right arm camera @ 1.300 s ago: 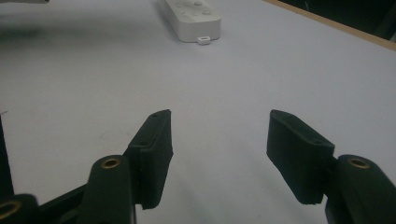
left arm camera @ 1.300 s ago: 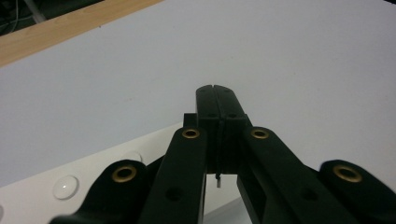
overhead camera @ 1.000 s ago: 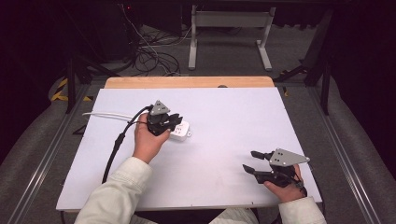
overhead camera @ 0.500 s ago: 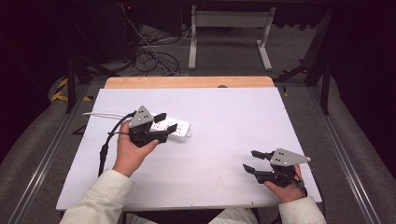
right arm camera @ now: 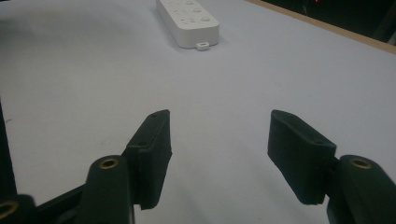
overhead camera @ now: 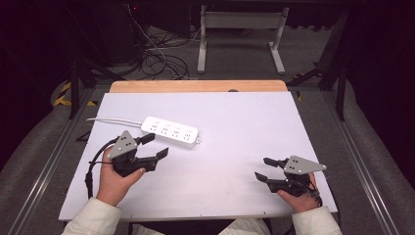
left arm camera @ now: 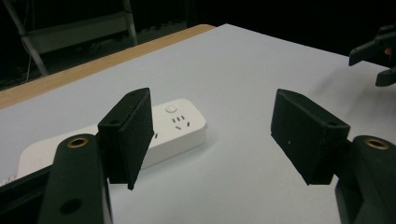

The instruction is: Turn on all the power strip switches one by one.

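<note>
White plastic, the power strip lies flat on the pale table, toward its far left, its cord trailing off to the left edge. My left gripper sits just beside its near side with jaws spread wide and nothing between them, no contact that I can see. My right gripper rests well apart at the near right, also spread and empty. I judge the strip placed, with little left to do.
</note>
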The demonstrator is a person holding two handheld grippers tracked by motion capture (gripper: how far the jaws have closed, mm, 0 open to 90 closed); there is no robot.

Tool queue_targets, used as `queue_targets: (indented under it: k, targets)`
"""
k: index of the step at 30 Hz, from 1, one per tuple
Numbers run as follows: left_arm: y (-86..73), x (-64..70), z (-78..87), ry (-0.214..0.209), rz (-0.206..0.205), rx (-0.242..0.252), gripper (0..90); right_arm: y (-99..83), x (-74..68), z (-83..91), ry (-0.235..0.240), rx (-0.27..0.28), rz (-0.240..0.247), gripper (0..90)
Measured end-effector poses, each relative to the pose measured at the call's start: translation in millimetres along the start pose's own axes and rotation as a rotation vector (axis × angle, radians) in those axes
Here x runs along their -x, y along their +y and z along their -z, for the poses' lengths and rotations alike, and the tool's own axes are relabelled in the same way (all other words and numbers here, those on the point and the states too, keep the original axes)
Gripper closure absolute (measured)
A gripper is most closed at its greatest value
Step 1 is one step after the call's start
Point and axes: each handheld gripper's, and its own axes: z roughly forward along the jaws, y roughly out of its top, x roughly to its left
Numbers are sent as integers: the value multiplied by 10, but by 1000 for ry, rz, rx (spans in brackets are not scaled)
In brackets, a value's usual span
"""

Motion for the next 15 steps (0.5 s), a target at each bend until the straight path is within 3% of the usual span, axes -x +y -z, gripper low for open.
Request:
queue_targets:
  k: [15]
  targets:
    - [-686, -37, 463, 24, 22, -28, 259, 0, 6, 25, 14, 22, -15, 390]
